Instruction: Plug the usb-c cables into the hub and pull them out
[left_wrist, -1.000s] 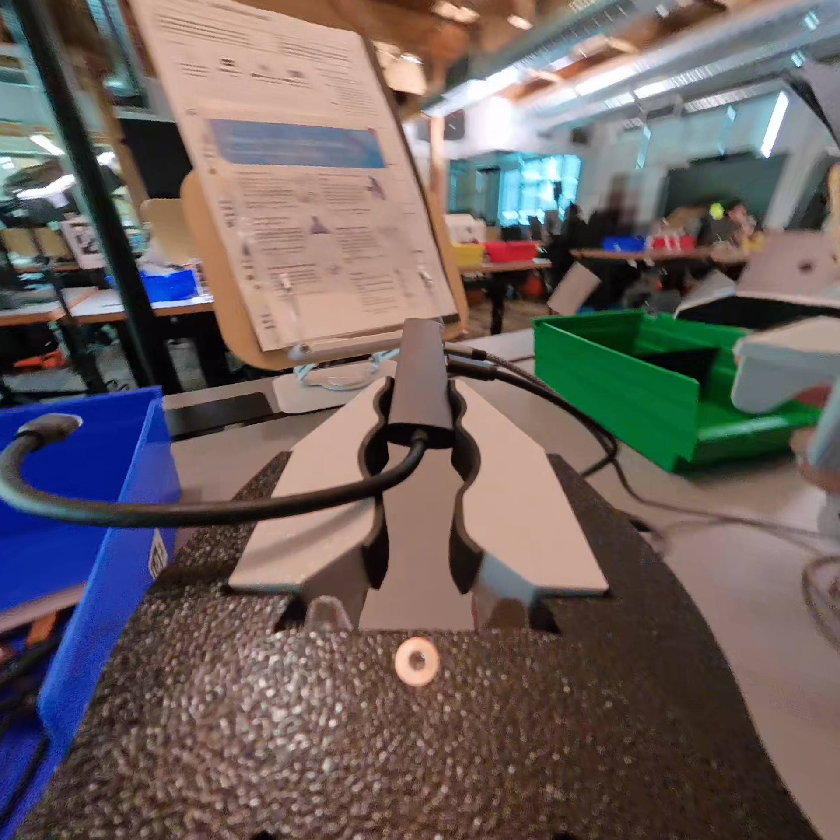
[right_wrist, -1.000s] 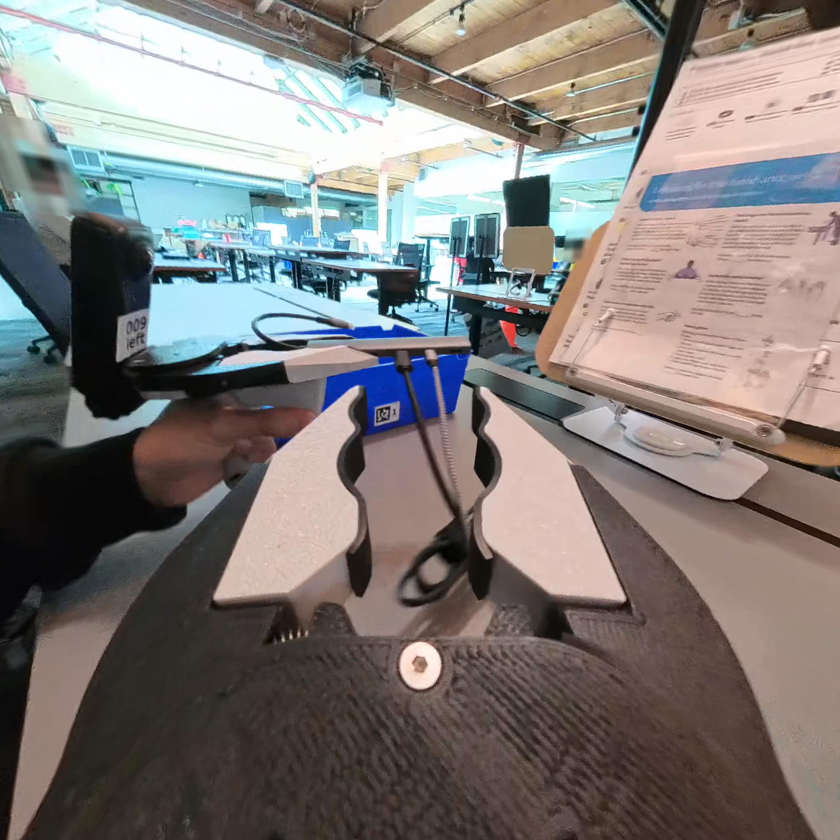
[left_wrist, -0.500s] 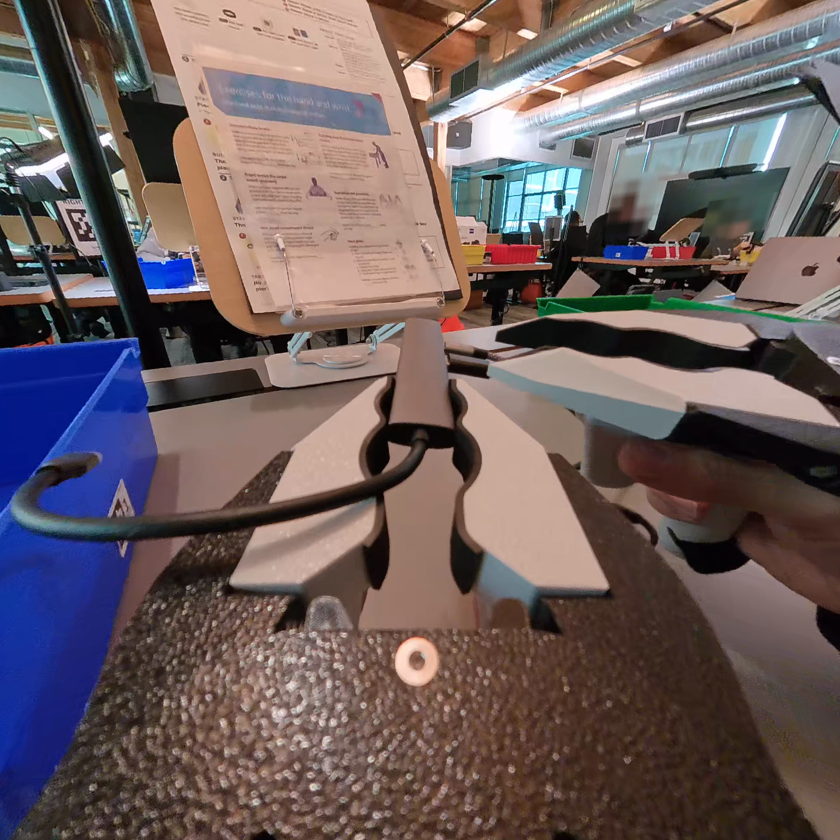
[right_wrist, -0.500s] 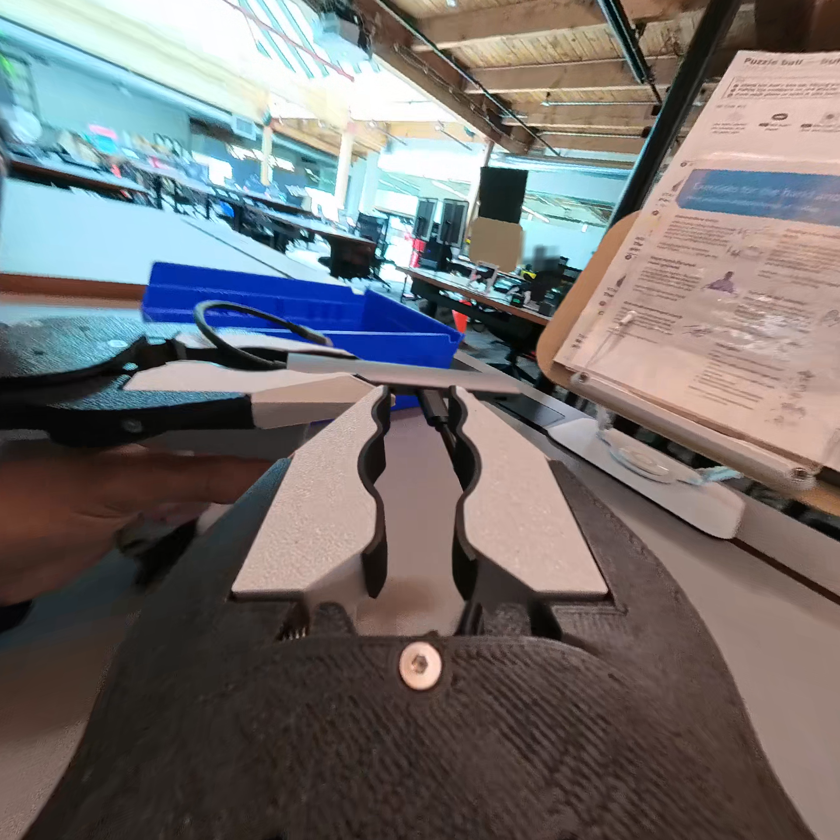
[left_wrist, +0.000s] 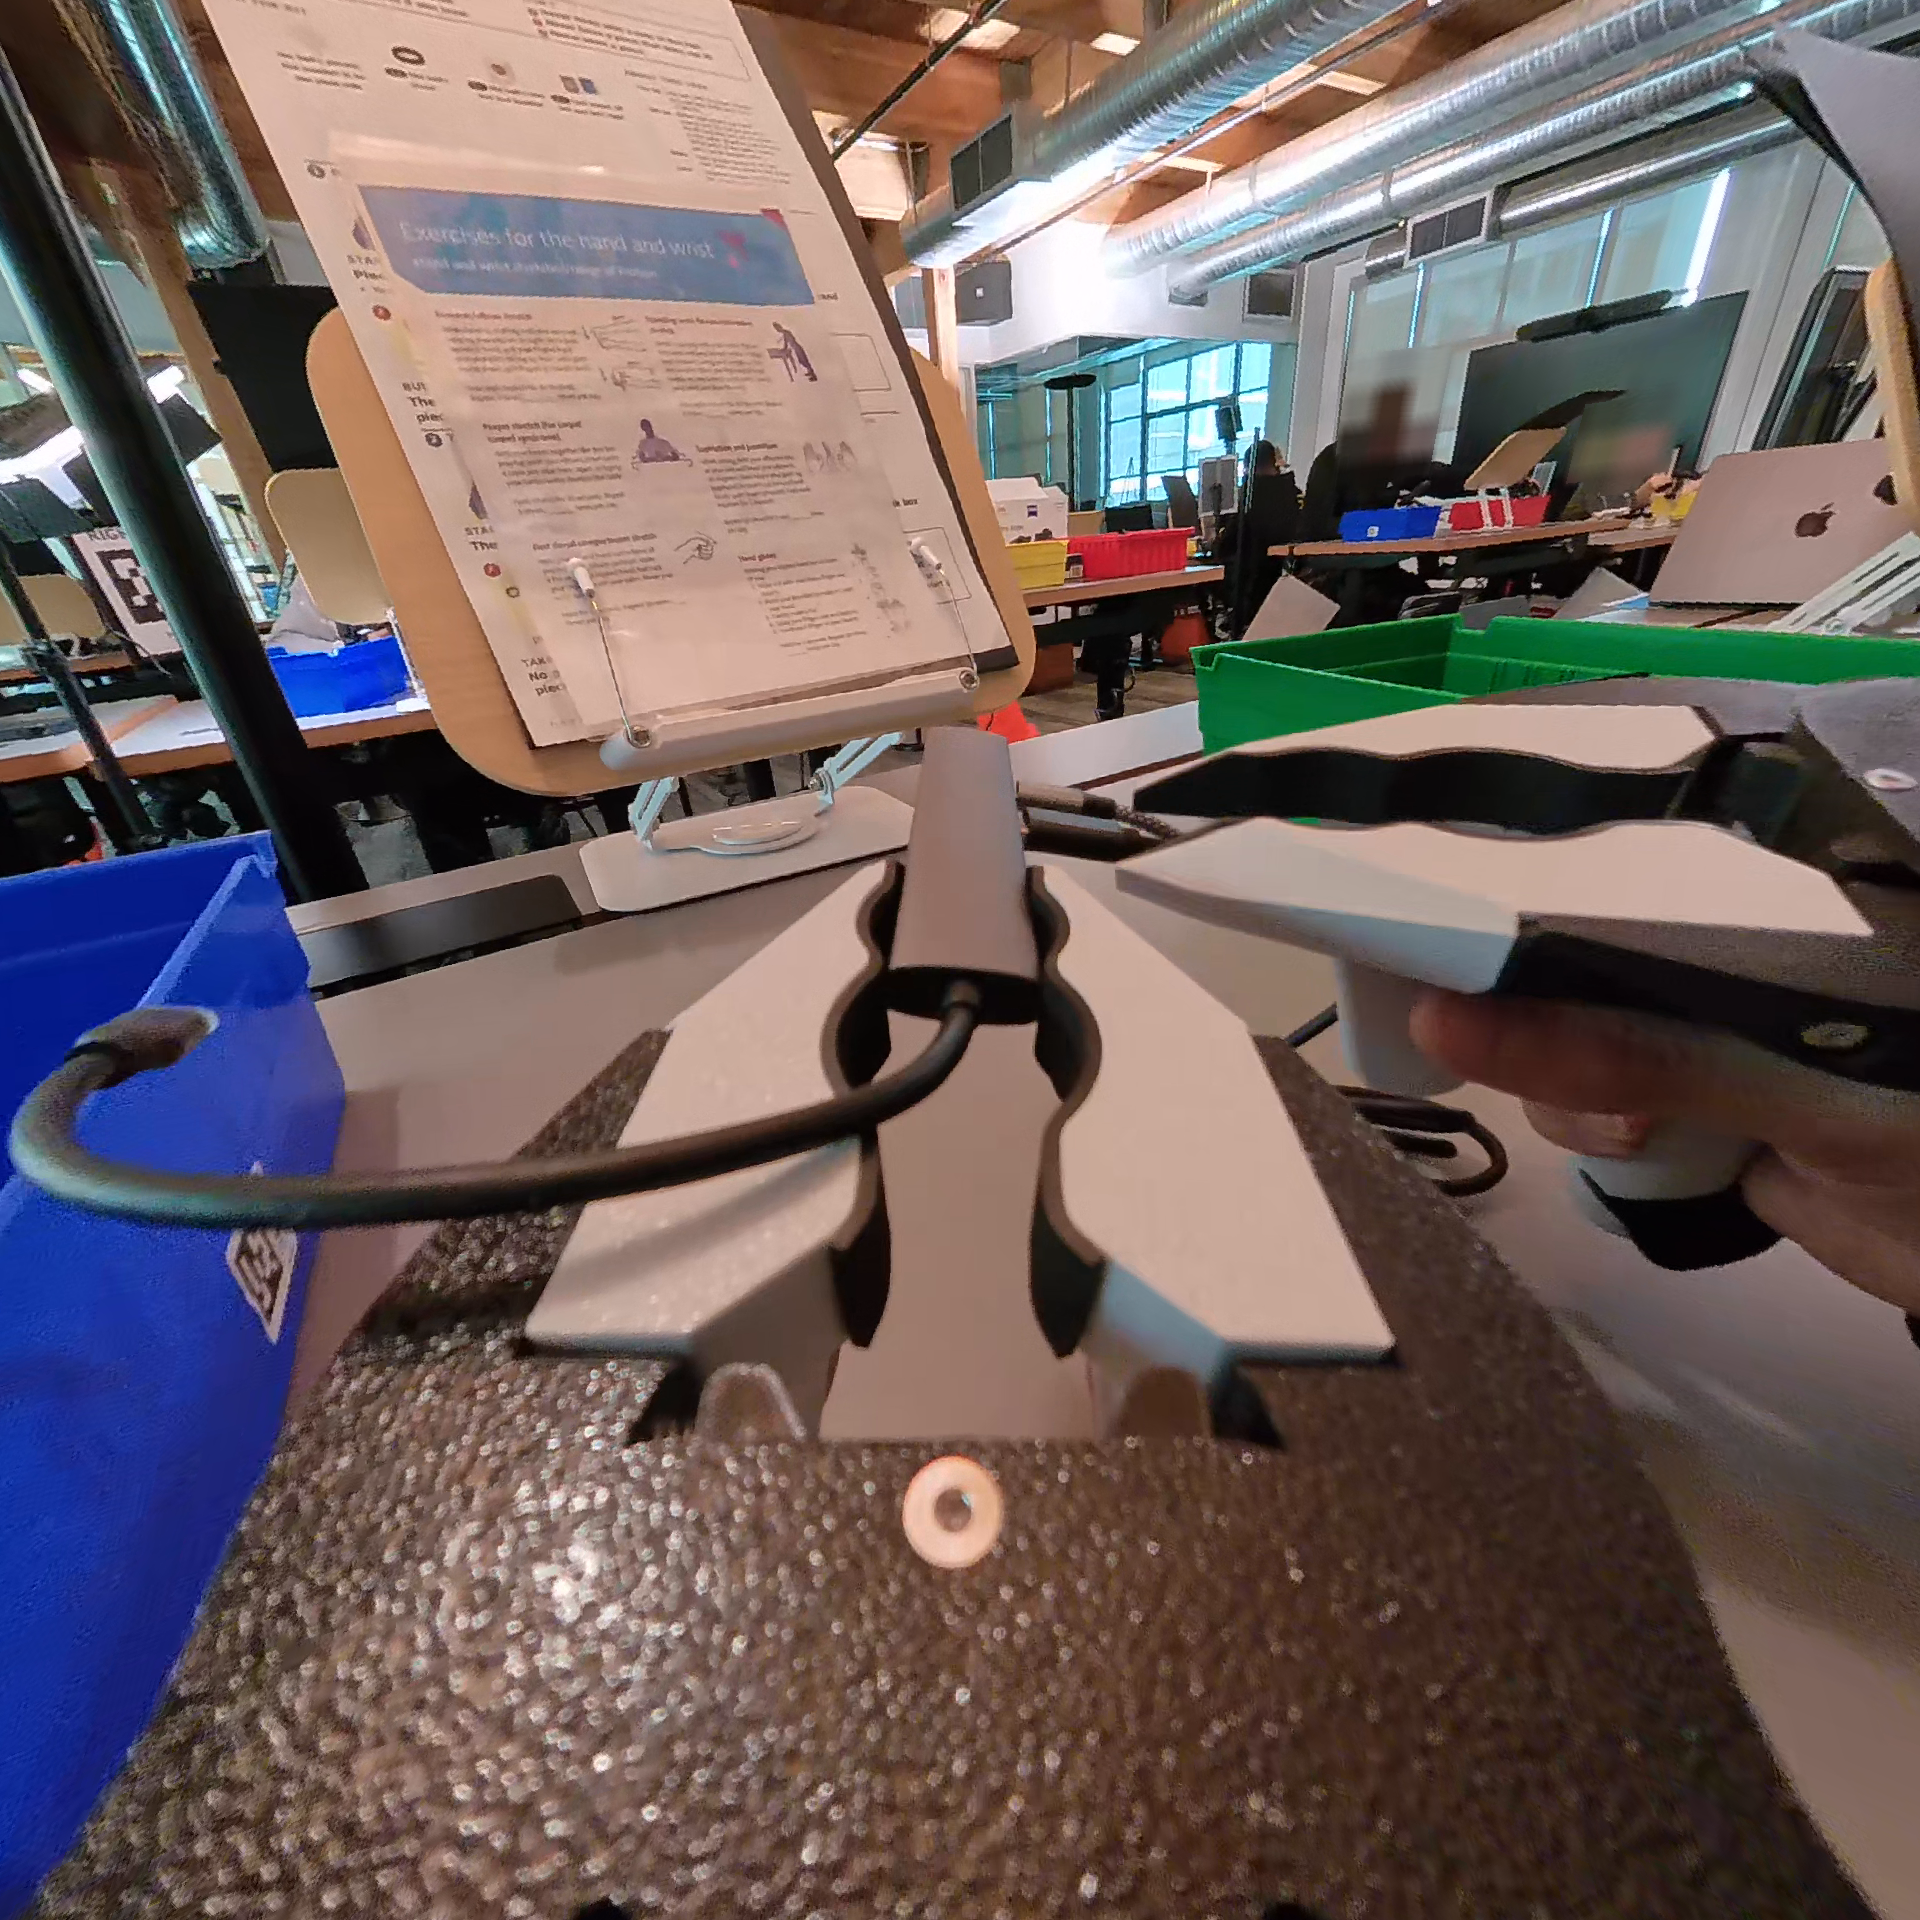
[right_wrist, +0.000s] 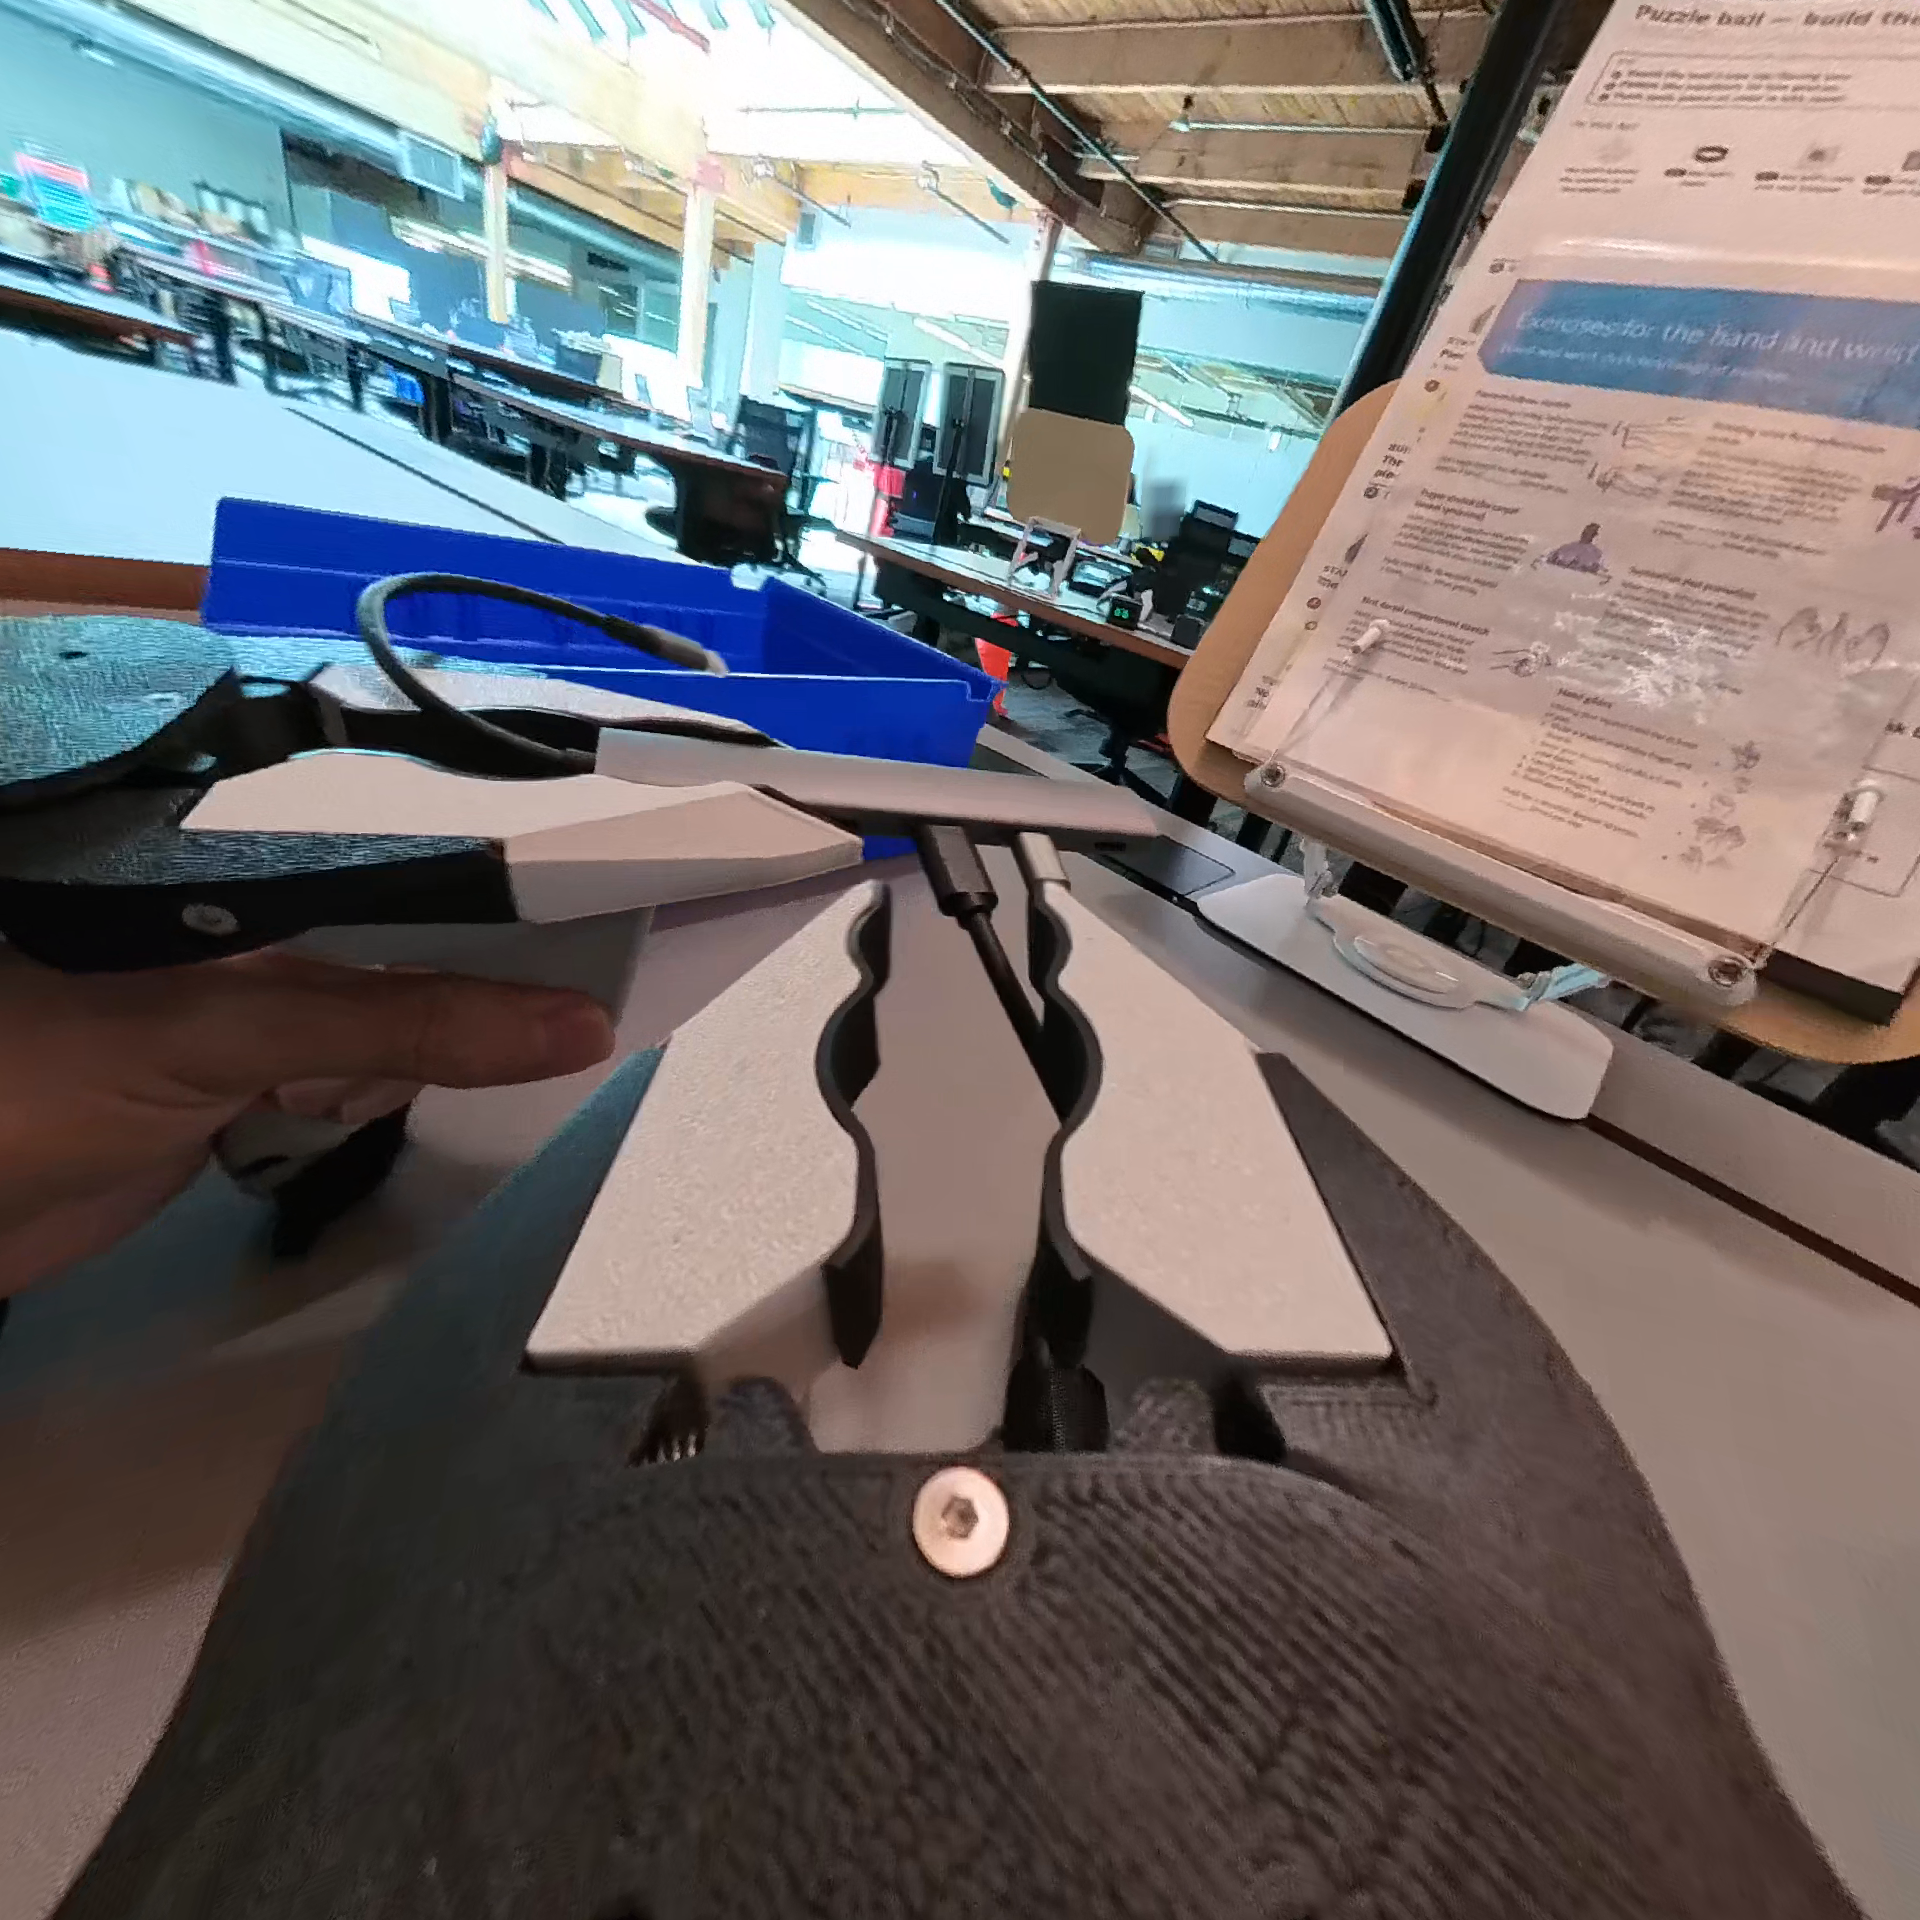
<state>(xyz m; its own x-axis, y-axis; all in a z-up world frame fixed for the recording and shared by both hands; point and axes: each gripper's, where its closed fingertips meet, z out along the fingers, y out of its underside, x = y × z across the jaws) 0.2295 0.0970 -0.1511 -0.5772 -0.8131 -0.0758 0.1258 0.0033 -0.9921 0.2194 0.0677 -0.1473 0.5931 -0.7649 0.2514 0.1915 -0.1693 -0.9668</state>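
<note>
My left gripper (left_wrist: 961, 883) is shut on a grey USB hub (left_wrist: 961, 831) and holds it above the table. The hub's own black cable (left_wrist: 520, 1195) loops off to the left. In the right wrist view the hub (right_wrist: 883, 784) lies crosswise, with a black USB-C plug (right_wrist: 951, 862) and a silver plug (right_wrist: 1044, 862) in its side. My right gripper (right_wrist: 956, 904) sits right at these plugs, jaws narrow but apart, one each side of the black plug. The black cable runs back along the right finger. From the left wrist view the right gripper (left_wrist: 1132, 836) comes in from the right.
A blue bin (left_wrist: 135, 1247) stands at the left and a green bin (left_wrist: 1351, 675) at the back right. A document stand (left_wrist: 623, 468) with a white base (left_wrist: 748, 842) is just behind the hub. Slack cable (left_wrist: 1434, 1132) lies on the table under the right gripper.
My right gripper has moved in to the hub's plugs and narrowed its jaws since a second ago. My left gripper has kept hold of the hub.
</note>
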